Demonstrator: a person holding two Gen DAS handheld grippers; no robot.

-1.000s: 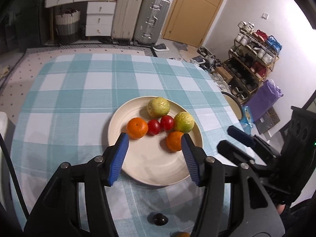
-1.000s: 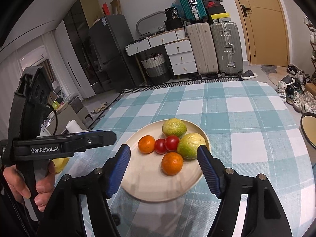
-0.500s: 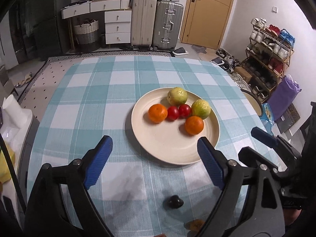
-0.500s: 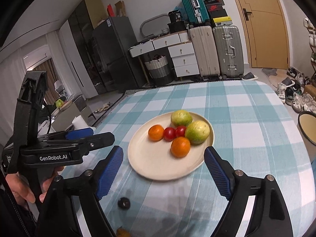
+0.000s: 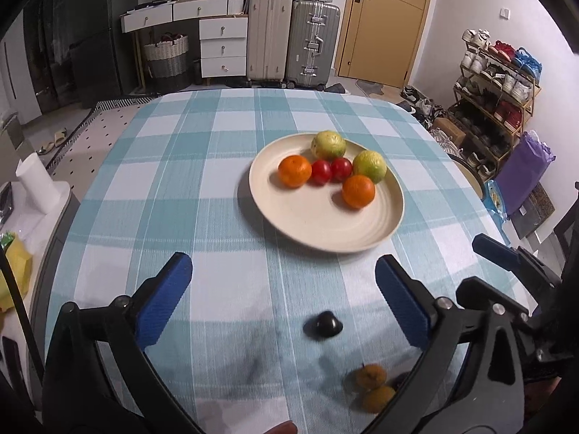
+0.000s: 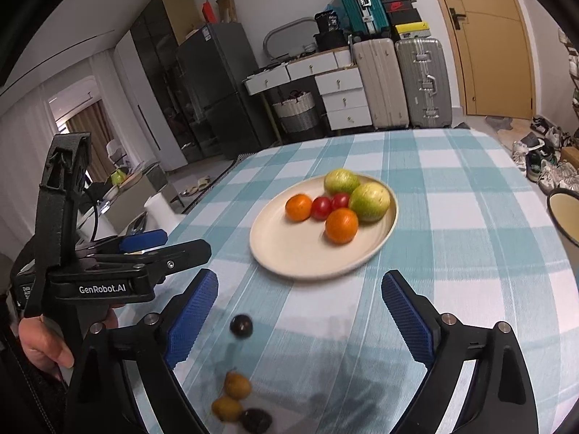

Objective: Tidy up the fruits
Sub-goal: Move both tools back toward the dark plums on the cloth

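Observation:
A cream plate (image 5: 318, 224) (image 6: 289, 249) on the checked tablecloth holds two oranges (image 5: 294, 170) (image 6: 341, 225), two red tomatoes (image 5: 331, 170) (image 6: 321, 208) and two green-yellow guavas (image 5: 369, 166) (image 6: 369, 197). Nearer me lie a dark round fruit (image 5: 323, 324) (image 6: 241, 324) and two small brown fruits (image 5: 370, 376) (image 6: 237, 385); another dark fruit (image 6: 256, 419) shows in the right wrist view. My left gripper (image 5: 284, 300) is open and empty above the cloth, short of the plate. My right gripper (image 6: 300, 320) is open and empty, also short of the plate.
The left gripper's body (image 6: 108, 264) and the hand holding it sit left in the right wrist view; the right gripper (image 5: 514, 264) shows at right in the left wrist view. Suitcases (image 5: 289, 39), drawers and a shoe rack (image 5: 495, 83) stand beyond the table.
Both grippers have pulled back from the plate toward the near table edge and opened wider. The loose dark and brown fruits have come into view.

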